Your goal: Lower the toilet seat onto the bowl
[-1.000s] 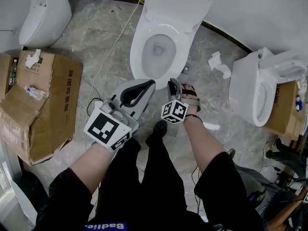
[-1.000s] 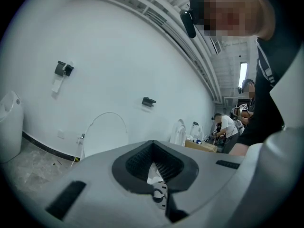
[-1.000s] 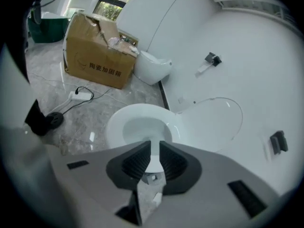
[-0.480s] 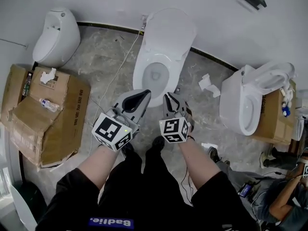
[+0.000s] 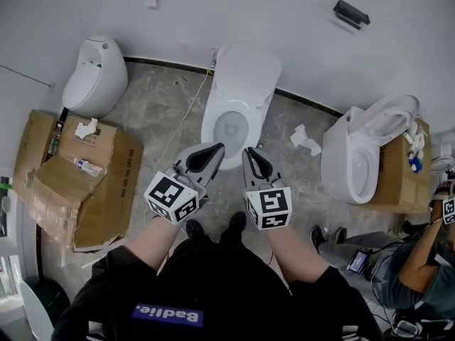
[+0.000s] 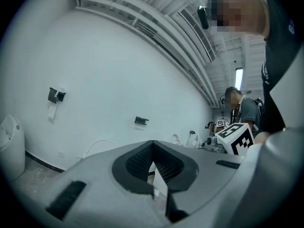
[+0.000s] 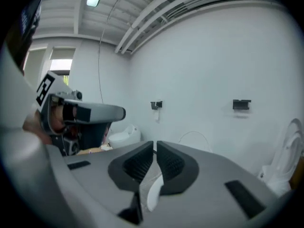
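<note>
The white toilet (image 5: 229, 126) stands against the far wall, straight ahead of both grippers. Its lid (image 5: 247, 69) is raised toward the wall and the bowl opening shows in front of it. I cannot tell the seat apart from the lid or the rim. My left gripper (image 5: 215, 148) (image 6: 152, 144) hangs in the air short of the bowl, shut, its tips touching with nothing in them. My right gripper (image 5: 248, 152) (image 7: 155, 144) hangs beside it. Its jaws have just been closing and stand open by a narrow gap, with nothing between them. A sliver of the white toilet (image 7: 154, 191) shows through that gap.
A second toilet (image 5: 355, 158) with its seat raised (image 5: 394, 116) stands at the right, and a small white one (image 5: 94, 77) at the left. Flattened cardboard (image 5: 78, 183) carries a bottle (image 5: 89, 167). A cable (image 5: 174, 130) and paper scraps (image 5: 306, 139) lie on the floor. A person (image 5: 426, 261) crouches at lower right.
Both grippers have risen and the whole view has pulled up and back from the toilet. The right gripper has rolled, turning its marker cube toward the head camera, and its jaws have narrowed.
</note>
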